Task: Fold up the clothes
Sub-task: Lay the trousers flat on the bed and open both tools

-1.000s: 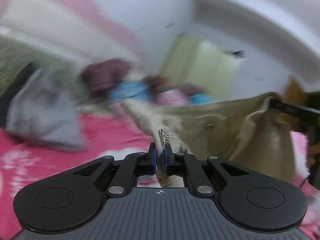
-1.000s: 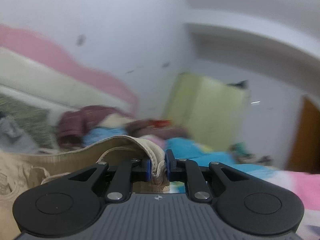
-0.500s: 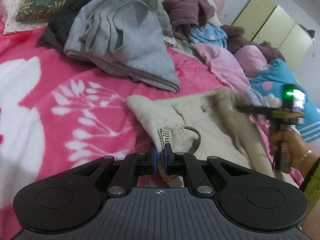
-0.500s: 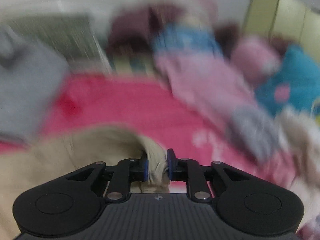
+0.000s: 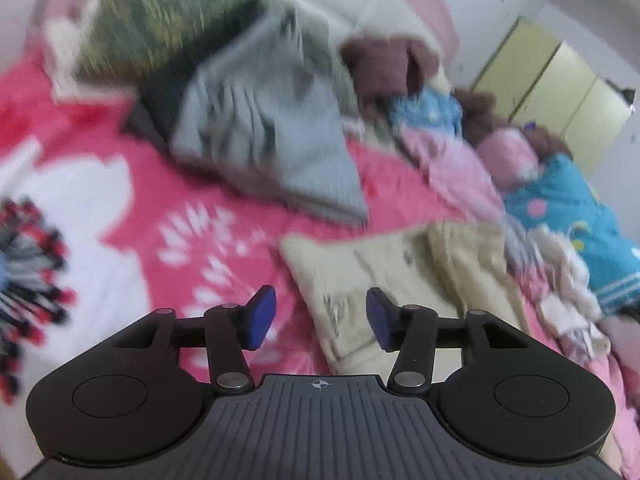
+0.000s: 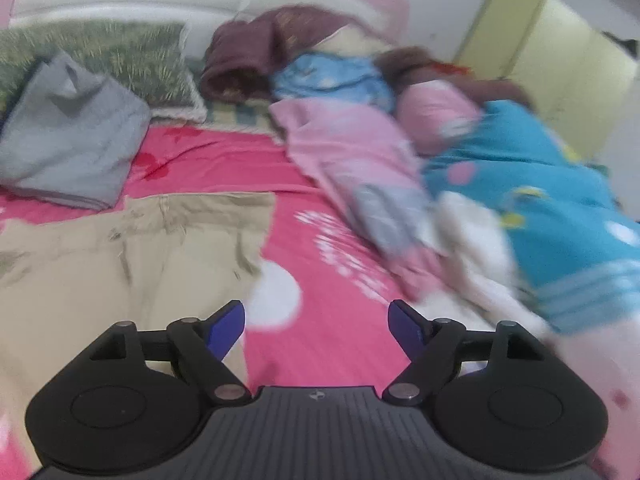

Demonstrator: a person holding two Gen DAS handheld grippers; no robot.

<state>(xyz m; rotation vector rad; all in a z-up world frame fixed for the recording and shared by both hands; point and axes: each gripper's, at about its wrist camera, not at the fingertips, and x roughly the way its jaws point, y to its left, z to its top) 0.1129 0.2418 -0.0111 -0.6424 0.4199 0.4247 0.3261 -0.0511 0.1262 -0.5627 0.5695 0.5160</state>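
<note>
Beige trousers (image 5: 400, 280) lie spread flat on a bed's pink floral blanket (image 5: 224, 200) as both grippers let go. The left gripper (image 5: 320, 316) hangs over the trousers' near corner, jaws opening with cloth below the gap but not pinched. The right gripper (image 6: 318, 328) has its jaws opening wide over bare blanket — the trousers lie just left of its left jaw. A folded grey garment (image 6: 72, 148) sits beyond them, unfolded clothes (image 6: 360, 152) ahead and right
</note>
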